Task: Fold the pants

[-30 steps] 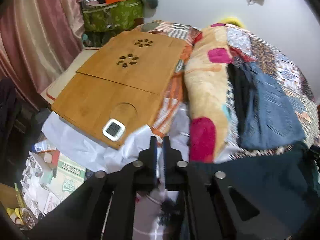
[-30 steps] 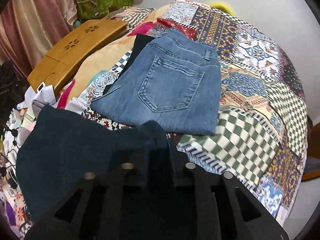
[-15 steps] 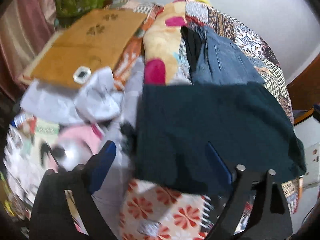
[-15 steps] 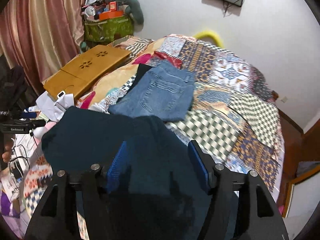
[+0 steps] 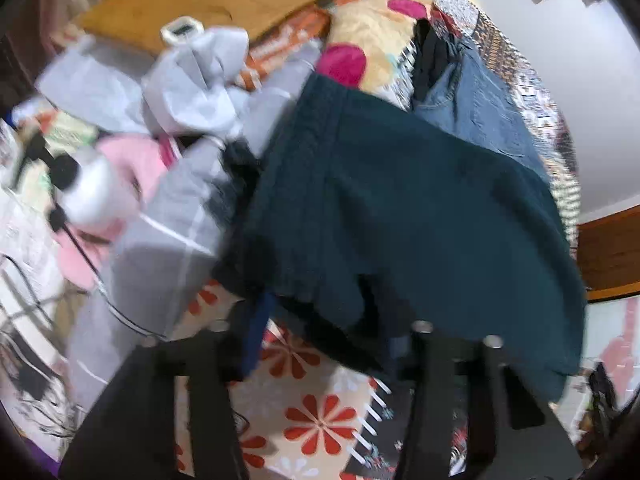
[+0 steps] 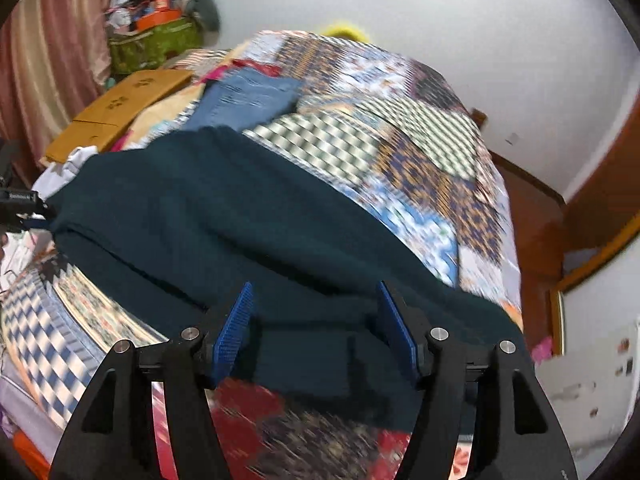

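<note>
The dark teal pants (image 5: 400,208) lie folded across the patchwork bed cover, also seen in the right wrist view (image 6: 224,216). My left gripper (image 5: 328,328) is open, its blue pads either side of the pants' near edge, which partly covers the right finger. My right gripper (image 6: 316,328) is open, its blue pads (image 6: 232,332) astride the near edge of the pants, not pinching the cloth.
Folded blue jeans (image 5: 480,104) (image 6: 248,96) lie beyond the teal pants. A wooden lap desk (image 6: 120,112) and grey-white cloth (image 5: 188,84) sit to the left. The patchwork bed cover (image 6: 400,152) stretches to the right; a wooden door frame (image 6: 592,200) stands beyond.
Both grippers were shut on the teal pants one second ago, then opened. The pants have dropped onto the bed. Both cameras now sit lower and closer to the cloth.
</note>
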Available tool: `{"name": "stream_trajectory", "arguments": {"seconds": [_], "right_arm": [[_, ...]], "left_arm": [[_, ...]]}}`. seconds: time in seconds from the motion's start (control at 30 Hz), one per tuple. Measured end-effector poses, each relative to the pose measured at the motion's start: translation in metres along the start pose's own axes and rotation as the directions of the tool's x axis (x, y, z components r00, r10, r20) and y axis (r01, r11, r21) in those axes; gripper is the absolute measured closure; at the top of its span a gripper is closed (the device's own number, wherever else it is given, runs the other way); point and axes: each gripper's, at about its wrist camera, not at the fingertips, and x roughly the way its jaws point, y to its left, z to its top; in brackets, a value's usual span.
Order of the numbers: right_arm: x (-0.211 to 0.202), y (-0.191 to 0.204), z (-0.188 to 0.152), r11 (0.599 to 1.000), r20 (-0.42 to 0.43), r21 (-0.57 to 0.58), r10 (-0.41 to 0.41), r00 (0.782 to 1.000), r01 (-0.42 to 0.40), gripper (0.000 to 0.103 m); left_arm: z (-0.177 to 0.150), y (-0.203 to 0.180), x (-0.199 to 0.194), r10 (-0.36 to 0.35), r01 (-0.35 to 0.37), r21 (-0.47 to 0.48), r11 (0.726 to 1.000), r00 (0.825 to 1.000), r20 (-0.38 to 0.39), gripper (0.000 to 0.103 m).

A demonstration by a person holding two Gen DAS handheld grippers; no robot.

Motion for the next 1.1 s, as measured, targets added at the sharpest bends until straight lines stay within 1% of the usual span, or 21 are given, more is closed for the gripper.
{"name": "stream_trajectory", "arguments": {"seconds": [0.03,0.1,0.13,0.17,0.23,0.27,0.3,0.37,0.43,0.5,0.53,0.57,0.63,0.67,0.7,0.8,0.83,0.87,0.9,1.0,1.1], "right_arm": [[-0.001,-0.005,-0.004,1.000,-0.004,0.012,-0.002,1.000,0.002,0.043],[-0.002,-0.016,-0.010,0.999,-0.004,0.040,-0.009,1.000,0.009,0.043],[-0.002,-0.019,-0.011,0.999,-0.004,0.050,-0.009,1.000,0.010,0.043],[-0.003,-0.023,-0.013,0.998,-0.004,0.065,-0.010,1.000,0.010,0.043],[-0.004,-0.030,-0.018,0.995,-0.005,0.101,-0.007,1.000,0.007,0.043],[-0.003,-0.034,-0.019,0.992,-0.006,0.123,-0.003,1.000,0.004,0.043],[-0.003,-0.035,-0.022,0.991,-0.006,0.137,0.000,1.000,0.001,0.043],[-0.004,-0.039,-0.026,0.987,-0.007,0.161,0.002,1.000,-0.001,0.043],[-0.006,-0.044,-0.032,0.983,-0.003,0.186,-0.004,1.000,0.005,0.043],[-0.009,-0.050,-0.038,0.978,-0.002,0.210,-0.004,1.000,0.004,0.043],[-0.011,-0.054,-0.041,0.975,-0.002,0.222,-0.008,1.000,0.008,0.043],[-0.012,-0.057,-0.045,0.973,-0.005,0.232,-0.014,1.000,0.015,0.043],[-0.014,-0.068,-0.055,0.966,-0.019,0.256,-0.034,0.999,0.038,0.043],[-0.014,-0.073,-0.059,0.963,-0.026,0.266,-0.041,0.999,0.046,0.043],[-0.015,-0.080,-0.065,0.959,-0.036,0.278,-0.048,0.998,0.056,0.043],[-0.016,-0.101,-0.080,0.945,-0.054,0.320,-0.058,0.997,0.073,0.043],[-0.016,-0.106,-0.084,0.939,-0.059,0.335,-0.060,0.996,0.076,0.043],[-0.016,-0.111,-0.087,0.934,-0.065,0.347,-0.063,0.996,0.082,0.043],[-0.016,-0.114,-0.088,0.932,-0.065,0.354,-0.061,0.996,0.080,0.043],[-0.012,-0.112,-0.081,0.946,-0.051,0.320,-0.027,0.998,0.042,0.043],[-0.005,-0.102,-0.068,0.969,-0.034,0.249,0.005,0.999,0.003,0.043]], "left_arm": [[0.001,-0.005,-0.004,0.035,-0.036,0.032,0.999,0.999,0.031,0.073],[0.001,-0.009,-0.013,0.057,-0.063,0.062,0.996,0.995,0.081,0.079],[0.001,-0.011,-0.021,0.069,-0.079,0.079,0.994,0.991,0.115,0.080],[0.002,-0.013,-0.028,0.080,-0.095,0.100,0.990,0.985,0.151,0.081],[0.005,-0.016,-0.047,0.121,-0.158,0.144,0.977,0.963,0.239,0.081],[0.006,-0.014,-0.054,0.120,-0.165,0.156,0.974,0.958,0.260,0.081],[0.009,-0.012,-0.055,0.114,-0.157,0.156,0.975,0.960,0.255,0.081],[0.012,-0.005,-0.048,0.113,-0.146,0.150,0.978,0.971,0.212,0.081],[0.008,-0.004,-0.027,0.146,-0.176,0.197,0.965,0.977,0.158,0.080],[-0.002,-0.007,-0.002,0.190,-0.207,0.259,0.943,0.978,0.090,0.076],[-0.007,-0.008,0.004,0.203,-0.216,0.276,0.936,0.976,0.075,0.074],[-0.013,-0.009,0.007,0.213,-0.226,0.294,0.929,0.974,0.078,0.073],[-0.020,-0.017,-0.001,0.242,-0.269,0.341,0.901,0.963,0.119,0.065],[-0.022,-0.018,-0.008,0.251,-0.284,0.352,0.892,0.958,0.136,0.053],[-0.021,-0.020,-0.017,0.246,-0.287,0.359,0.888,0.957,0.156,0.044],[-0.017,-0.032,-0.047,0.234,-0.311,0.377,0.872,0.943,0.236,0.036],[-0.015,-0.039,-0.058,0.222,-0.310,0.384,0.870,0.941,0.257,0.033],[-0.012,-0.045,-0.064,0.202,-0.295,0.385,0.874,0.943,0.264,0.028],[-0.010,-0.052,-0.069,0.176,-0.269,0.385,0.883,0.949,0.260,0.025],[-0.004,-0.081,-0.074,0.073,-0.155,0.406,0.900,0.975,0.211,0.025],[-0.003,-0.114,-0.063,0.015,-0.085,0.429,0.900,0.987,0.162,0.025]]}}
